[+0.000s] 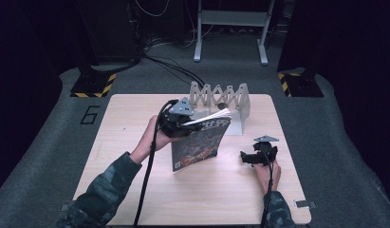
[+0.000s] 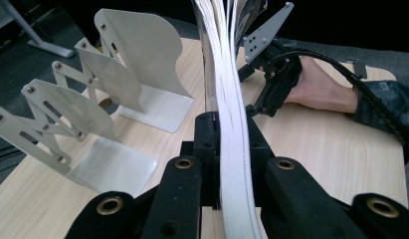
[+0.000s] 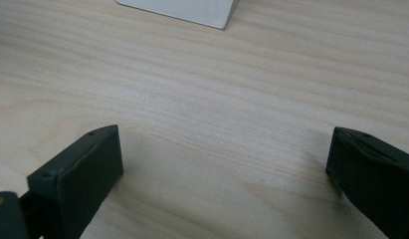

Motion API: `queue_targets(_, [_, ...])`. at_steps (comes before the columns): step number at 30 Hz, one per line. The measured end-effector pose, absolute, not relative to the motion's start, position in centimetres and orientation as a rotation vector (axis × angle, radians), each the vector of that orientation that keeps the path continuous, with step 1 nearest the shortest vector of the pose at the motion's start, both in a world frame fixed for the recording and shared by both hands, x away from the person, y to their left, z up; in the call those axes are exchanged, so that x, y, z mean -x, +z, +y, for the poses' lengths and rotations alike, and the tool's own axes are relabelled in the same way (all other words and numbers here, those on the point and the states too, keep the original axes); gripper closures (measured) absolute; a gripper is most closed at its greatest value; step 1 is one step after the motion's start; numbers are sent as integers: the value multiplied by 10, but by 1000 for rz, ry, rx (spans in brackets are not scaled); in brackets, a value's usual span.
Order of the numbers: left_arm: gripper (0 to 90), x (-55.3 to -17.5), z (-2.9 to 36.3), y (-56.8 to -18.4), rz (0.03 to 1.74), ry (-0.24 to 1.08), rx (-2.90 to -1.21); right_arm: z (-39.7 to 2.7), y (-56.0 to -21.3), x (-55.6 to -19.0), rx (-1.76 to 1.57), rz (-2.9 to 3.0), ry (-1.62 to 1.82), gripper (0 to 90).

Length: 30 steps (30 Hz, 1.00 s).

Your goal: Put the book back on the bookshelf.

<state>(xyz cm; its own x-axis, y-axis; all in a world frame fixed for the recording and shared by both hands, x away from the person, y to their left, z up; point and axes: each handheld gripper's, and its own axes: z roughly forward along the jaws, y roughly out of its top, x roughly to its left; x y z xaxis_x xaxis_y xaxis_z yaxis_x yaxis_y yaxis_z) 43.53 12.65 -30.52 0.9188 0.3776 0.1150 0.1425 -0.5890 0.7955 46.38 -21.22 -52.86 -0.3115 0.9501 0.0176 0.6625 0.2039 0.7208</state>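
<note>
A magazine with a colourful cover hangs upright over the middle of the table, its lower edge near the wood. My left gripper is shut on its top edge; in the left gripper view the white page block runs up between the two black jaws. A white expanding file rack with zigzag dividers stands just behind the magazine at the back of the table. My right gripper rests low at the right of the table, open, with bare wood between its fingers.
The light wooden table has bare room at the front and left. The rack's flat base plate lies ahead of the right gripper. Beyond the table are cables, a metal stand and yellow-black floor markings.
</note>
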Motion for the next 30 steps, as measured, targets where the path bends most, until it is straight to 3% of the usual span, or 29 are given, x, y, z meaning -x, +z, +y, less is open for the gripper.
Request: queue_targets(30, [822,-459,148,-292,601,428,-2112,-213,-529,-464,-1483,2057,887,14])
